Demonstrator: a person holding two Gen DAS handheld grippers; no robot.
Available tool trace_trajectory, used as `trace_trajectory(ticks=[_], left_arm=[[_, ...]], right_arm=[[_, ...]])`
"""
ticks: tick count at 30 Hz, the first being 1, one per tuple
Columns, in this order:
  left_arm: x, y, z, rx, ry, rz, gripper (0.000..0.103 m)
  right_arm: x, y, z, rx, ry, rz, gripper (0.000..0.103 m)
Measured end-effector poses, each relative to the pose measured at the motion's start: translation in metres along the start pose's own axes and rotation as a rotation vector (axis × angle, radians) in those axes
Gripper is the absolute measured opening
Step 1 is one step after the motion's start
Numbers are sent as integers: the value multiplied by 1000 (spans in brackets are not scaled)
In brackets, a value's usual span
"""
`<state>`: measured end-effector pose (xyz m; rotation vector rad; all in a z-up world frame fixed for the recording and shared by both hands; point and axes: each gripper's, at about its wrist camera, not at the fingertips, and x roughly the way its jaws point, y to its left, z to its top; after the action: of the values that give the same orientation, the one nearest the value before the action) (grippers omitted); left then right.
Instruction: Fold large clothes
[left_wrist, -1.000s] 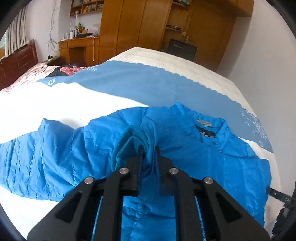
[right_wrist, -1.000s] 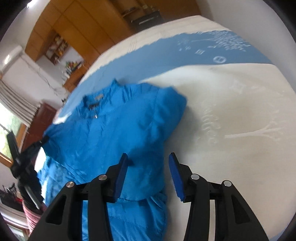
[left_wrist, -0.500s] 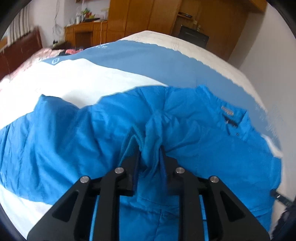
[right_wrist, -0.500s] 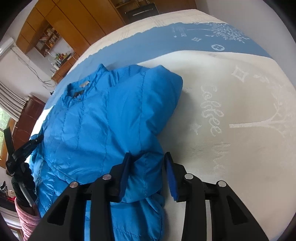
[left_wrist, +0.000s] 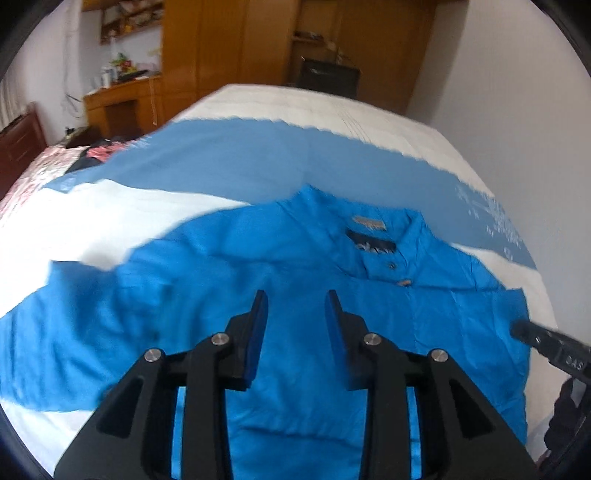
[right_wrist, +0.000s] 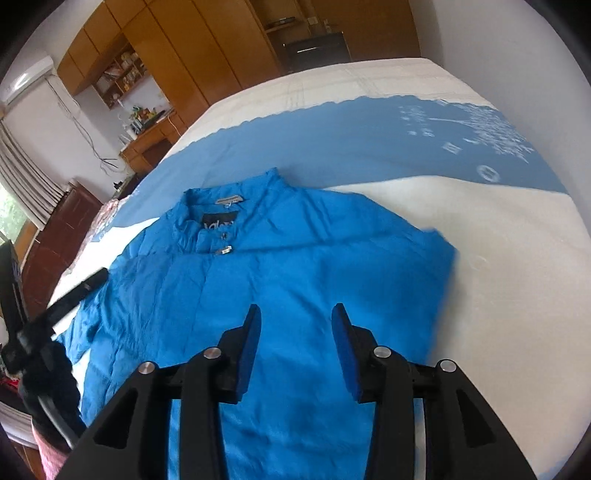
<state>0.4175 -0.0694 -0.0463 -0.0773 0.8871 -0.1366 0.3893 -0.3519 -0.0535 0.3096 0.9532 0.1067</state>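
A bright blue jacket (left_wrist: 295, 269) lies front up on the bed, its collar and dark label (left_wrist: 373, 243) toward the far side. It also shows in the right wrist view (right_wrist: 295, 273), with the collar (right_wrist: 221, 218) at the upper left. My left gripper (left_wrist: 295, 310) is open and empty above the jacket's chest. My right gripper (right_wrist: 295, 321) is open and empty above the jacket's body, near its folded right side. The left sleeve (left_wrist: 55, 325) spreads out to the left.
The bed cover (left_wrist: 110, 206) is white with a wide blue band (right_wrist: 351, 147). Wooden wardrobes (right_wrist: 207, 62) and a desk (left_wrist: 122, 103) stand beyond the bed. A dark headboard (right_wrist: 55, 240) is at the left. The other gripper's tip (left_wrist: 546, 347) shows at the right edge.
My left gripper has let go of the blue fabric and opened, lifting above the jacket. My right gripper has opened wider and moved over the jacket's body.
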Motion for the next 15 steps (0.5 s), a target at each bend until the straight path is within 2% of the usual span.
trace_trajectory(ticks=[2, 5, 6, 10, 14, 15], left_arm=[[23, 2, -5, -12, 26, 17, 31], [55, 16, -15, -34, 96, 4, 31], [63, 22, -19, -30, 99, -22, 31], [67, 25, -23, -6, 85, -21, 29], [58, 19, -20, -12, 88, 24, 28], [45, 17, -20, -16, 65, 46, 27]], right_arm=[[16, 4, 4, -31, -23, -48, 39], [41, 0, 4, -37, 10, -50, 37], [52, 0, 0, -63, 30, -77, 32], [62, 11, -11, -138, 7, -151, 32], [51, 3, -8, -79, 6, -91, 32], [39, 4, -10, -72, -11, -59, 32]])
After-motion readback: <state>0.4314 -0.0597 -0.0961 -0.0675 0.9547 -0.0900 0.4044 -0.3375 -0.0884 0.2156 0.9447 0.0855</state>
